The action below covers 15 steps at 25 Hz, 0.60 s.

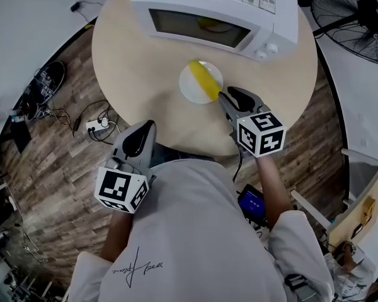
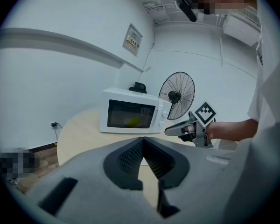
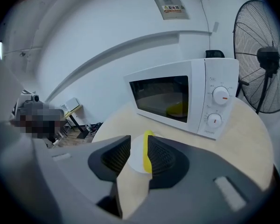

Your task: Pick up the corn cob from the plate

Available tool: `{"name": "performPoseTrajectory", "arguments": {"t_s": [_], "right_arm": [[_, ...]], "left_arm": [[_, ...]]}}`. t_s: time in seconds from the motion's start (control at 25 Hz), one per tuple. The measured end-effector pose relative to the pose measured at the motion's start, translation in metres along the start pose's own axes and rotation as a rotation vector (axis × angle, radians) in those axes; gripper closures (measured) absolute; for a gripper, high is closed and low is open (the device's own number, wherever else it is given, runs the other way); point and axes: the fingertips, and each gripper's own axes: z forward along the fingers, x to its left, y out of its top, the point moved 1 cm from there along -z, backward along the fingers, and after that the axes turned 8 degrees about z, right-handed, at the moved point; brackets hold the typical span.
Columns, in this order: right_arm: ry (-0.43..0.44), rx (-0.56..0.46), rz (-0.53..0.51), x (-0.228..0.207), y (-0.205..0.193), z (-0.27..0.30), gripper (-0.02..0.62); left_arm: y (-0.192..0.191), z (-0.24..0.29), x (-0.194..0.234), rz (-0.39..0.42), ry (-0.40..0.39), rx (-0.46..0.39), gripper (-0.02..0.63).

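**Ana:** While the round table (image 1: pixel 129 61) fills most of the head view, what stands on it?

**Ben:** At its far side there's a white microwave (image 1: pixel 214 11) with its door closed.

**Ana:** And the grippers?

**Ben:** At the near rim, the left gripper (image 1: pixel 150 126) has its fingertips together with nothing in them. Over by the white plate (image 1: pixel 190 89), just in front of the microwave, the right gripper (image 1: pixel 222 97) points down with its fingers apart.

**Ana:** Where's the corn cob?

**Ben:** The corn cob (image 1: pixel 205 80) lies on that plate. Its near end shows in the gap between the right fingers, and they aren't clamped on it.
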Motion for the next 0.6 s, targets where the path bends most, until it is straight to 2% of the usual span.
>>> {"name": "performPoseTrajectory", "arguments": {"t_s": [0.6], "right_arm": [[-0.023,0.075,-0.009,-0.013,-0.005,0.034,0.445]], "left_arm": [[0.000,0.007,0.007,-0.012,0.003,0.026,0.614]]}}
